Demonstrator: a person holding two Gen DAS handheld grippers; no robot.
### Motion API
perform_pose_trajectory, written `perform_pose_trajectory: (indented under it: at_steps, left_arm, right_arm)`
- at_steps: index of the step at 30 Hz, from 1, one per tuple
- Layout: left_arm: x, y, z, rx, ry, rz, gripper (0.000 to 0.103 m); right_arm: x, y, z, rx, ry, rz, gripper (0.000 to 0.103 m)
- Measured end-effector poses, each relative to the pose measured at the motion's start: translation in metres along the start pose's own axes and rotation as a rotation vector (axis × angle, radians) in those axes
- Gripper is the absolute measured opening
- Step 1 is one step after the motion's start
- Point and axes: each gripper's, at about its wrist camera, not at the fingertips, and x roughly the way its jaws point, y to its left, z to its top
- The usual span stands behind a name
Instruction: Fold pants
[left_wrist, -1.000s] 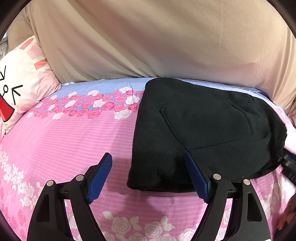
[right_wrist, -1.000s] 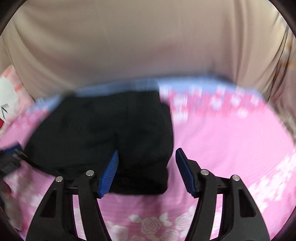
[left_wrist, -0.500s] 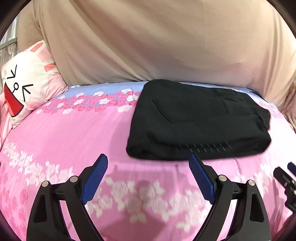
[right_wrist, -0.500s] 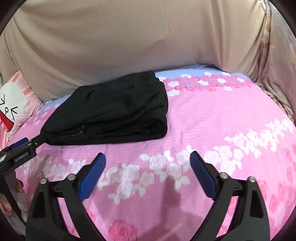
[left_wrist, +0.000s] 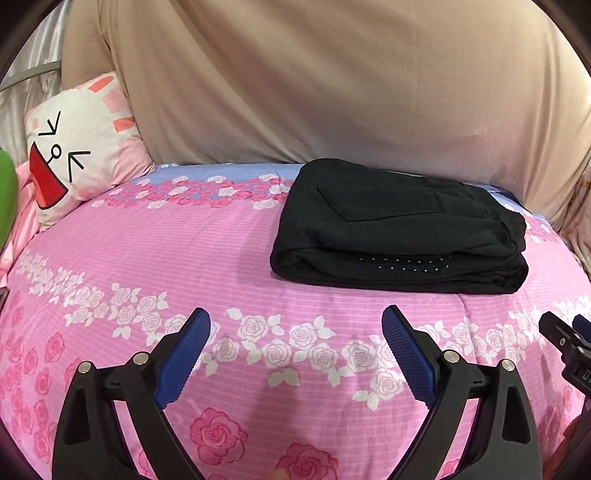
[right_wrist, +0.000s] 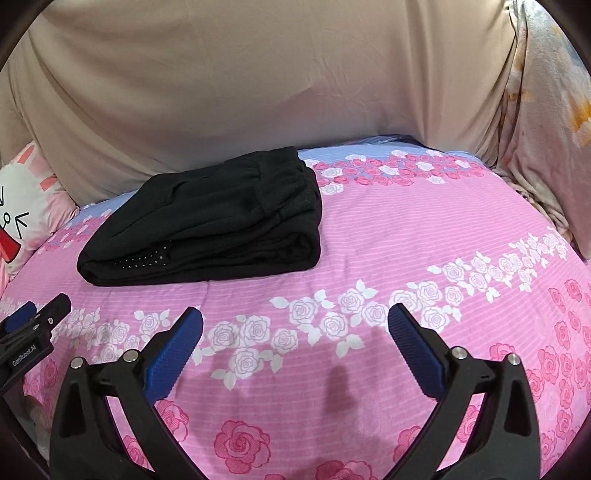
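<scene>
Black knit pants (left_wrist: 399, 229), folded into a thick rectangular bundle, lie on the pink rose-print bedsheet (left_wrist: 184, 258) toward the bed's far edge, close under the beige draped cloth (left_wrist: 332, 81) that backs the bed. Top layer shows a patch pocket; the near folded edge shows a short strip of small white dots. From the right wrist view the same bundle (right_wrist: 207, 221) sits left of centre, its gathered waistband end turned toward the far right corner of the stack. Sheet has a blue band with pink roses along the far edge, then a row of white roses nearer the cameras. Left gripper (left_wrist: 295, 354), black frame with blue ribbed pads, hangs above the near part of the sheet, jaws spread wide, nothing between them, well apart from the pants. Right gripper (right_wrist: 295, 347), same build, likewise spread wide and holding nothing, over the white-rose row, also apart from the bundle. Each gripper's tip shows at the side of the other's view. White-and-pink cartoon rabbit cushion (left_wrist: 77, 147) leans at the bed's far left corner. Pale floral curtain (right_wrist: 546, 92) hangs at the far right edge in the right wrist view.
</scene>
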Motion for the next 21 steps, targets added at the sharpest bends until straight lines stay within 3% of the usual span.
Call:
perform_pose_trajectory:
  at_steps: [11, 21]
  left_arm:
    - [-0.0029, 0.0010, 0.0008, -0.007, -0.009, 0.025, 0.092]
    - [-0.0024, 0.0000, 0.0010, 0.002, 0.000, 0.000, 0.092]
  right_arm:
    - [-0.0017, 0.0057, -0.0009, -0.018, -0.005, 0.003, 0.098]
    - [-0.0024, 0.0076, -0.0019, -0.015, -0.006, -0.002, 0.098]
